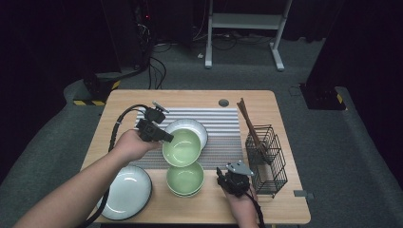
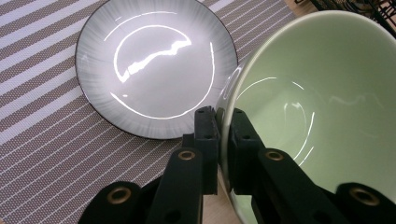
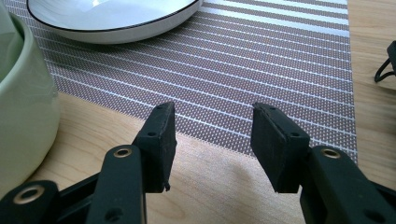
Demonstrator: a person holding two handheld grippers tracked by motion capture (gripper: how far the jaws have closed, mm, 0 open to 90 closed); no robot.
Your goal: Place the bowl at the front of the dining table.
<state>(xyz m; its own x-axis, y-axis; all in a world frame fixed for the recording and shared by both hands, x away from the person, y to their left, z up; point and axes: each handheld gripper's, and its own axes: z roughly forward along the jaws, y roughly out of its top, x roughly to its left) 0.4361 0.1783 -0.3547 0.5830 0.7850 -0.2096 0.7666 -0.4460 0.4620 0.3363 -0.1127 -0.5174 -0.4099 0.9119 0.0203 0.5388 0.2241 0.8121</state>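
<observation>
Plate [image 1: 125, 191] left of bowls [image 1: 185, 179], rack [image 1: 267, 159] right, mat [image 1: 223, 135] behind

The room beyond the table [image 1: 285, 102] lies in near darkness — light falls from above onto the tabletop alone. Glare streaks curve across the grey plate [image 2: 140, 65] in the left gripper view, with fainter arcs inside the green bowl [image 2: 317, 102]. In the right gripper view the black jaws at the bottom are slightly soft, and a dull shadow lies on the wood beneath them — the high view is grainy.
</observation>
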